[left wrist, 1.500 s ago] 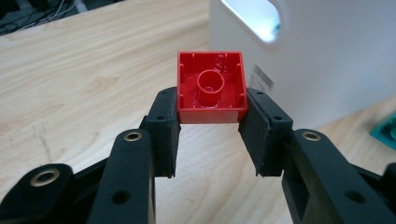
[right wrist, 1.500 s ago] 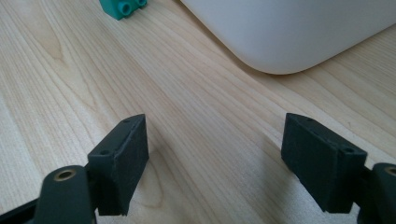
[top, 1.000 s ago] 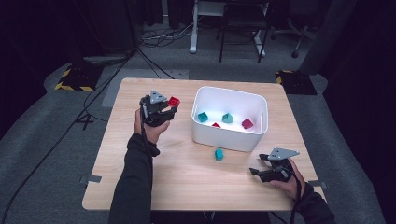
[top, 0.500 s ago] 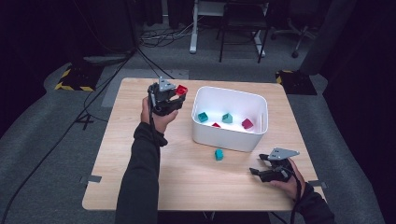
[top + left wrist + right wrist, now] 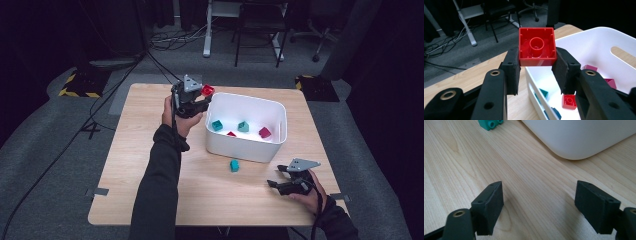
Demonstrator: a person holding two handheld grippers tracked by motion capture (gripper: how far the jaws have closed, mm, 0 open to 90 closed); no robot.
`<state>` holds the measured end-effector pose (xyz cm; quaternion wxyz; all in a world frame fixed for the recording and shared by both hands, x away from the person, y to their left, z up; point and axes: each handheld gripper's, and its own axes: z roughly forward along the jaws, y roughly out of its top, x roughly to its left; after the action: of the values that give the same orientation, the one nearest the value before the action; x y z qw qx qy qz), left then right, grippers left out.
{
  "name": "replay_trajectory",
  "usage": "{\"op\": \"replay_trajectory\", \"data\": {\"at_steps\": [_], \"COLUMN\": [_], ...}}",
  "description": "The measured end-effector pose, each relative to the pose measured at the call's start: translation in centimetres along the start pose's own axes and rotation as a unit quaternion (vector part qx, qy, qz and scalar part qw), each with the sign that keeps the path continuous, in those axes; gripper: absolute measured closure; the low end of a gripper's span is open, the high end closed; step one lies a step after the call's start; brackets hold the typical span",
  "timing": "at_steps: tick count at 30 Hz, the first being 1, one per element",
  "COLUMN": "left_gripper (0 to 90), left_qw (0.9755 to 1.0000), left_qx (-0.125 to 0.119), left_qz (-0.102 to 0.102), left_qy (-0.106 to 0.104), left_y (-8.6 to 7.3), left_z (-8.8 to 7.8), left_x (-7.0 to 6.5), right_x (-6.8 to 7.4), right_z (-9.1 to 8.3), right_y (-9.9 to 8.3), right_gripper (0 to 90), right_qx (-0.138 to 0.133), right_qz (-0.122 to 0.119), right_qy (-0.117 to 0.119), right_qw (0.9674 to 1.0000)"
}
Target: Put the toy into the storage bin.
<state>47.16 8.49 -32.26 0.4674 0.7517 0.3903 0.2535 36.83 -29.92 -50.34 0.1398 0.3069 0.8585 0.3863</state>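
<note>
A red brick (image 5: 537, 47) with its hollow underside towards the camera is clamped between the pads of my left gripper (image 5: 537, 68). That gripper (image 5: 202, 97) hangs in the air at the left rim of the white bin (image 5: 280, 112). Inside the bin (image 5: 599, 40) lie several bricks: teal, small red and magenta. My right gripper (image 5: 274, 180) rests near the table's front right, jaws wide apart and nothing between them (image 5: 539, 207). A teal brick (image 5: 234, 165) lies on the wood just in front of the bin, also in the right gripper view (image 5: 490, 123).
The wooden table (image 5: 130, 165) has bare room left of and in front of the bin. The bin's rounded corner (image 5: 579, 140) stands close ahead of the right gripper. Cables, desk legs and a chair stand on the floor beyond the table.
My left gripper has risen and moved right with the red brick, from left of the bin up to its left rim. The right hand has stayed put.
</note>
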Motion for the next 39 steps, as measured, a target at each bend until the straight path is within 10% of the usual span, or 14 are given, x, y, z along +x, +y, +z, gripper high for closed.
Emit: {"op": "replay_trajectory", "data": {"at_steps": [21,39], "left_gripper": [59.0,58.9], "left_qw": [0.9976,0.9964], "left_qx": [0.024,0.026], "left_qz": [0.052,0.057], "left_qy": [-0.039,-0.057], "left_y": [1.2,0.5], "left_z": [3.0,4.6], "left_x": [-4.6,-6.7], "right_x": [0.0,0.0], "right_z": [0.0,0.0], "right_y": [0.0,0.0], "right_gripper": [23.5,23.5], "right_qx": [-0.001,0.0], "right_qz": [-0.001,-0.001], "right_qy": [-0.002,-0.001], "right_qw": [1.0,1.0]}}
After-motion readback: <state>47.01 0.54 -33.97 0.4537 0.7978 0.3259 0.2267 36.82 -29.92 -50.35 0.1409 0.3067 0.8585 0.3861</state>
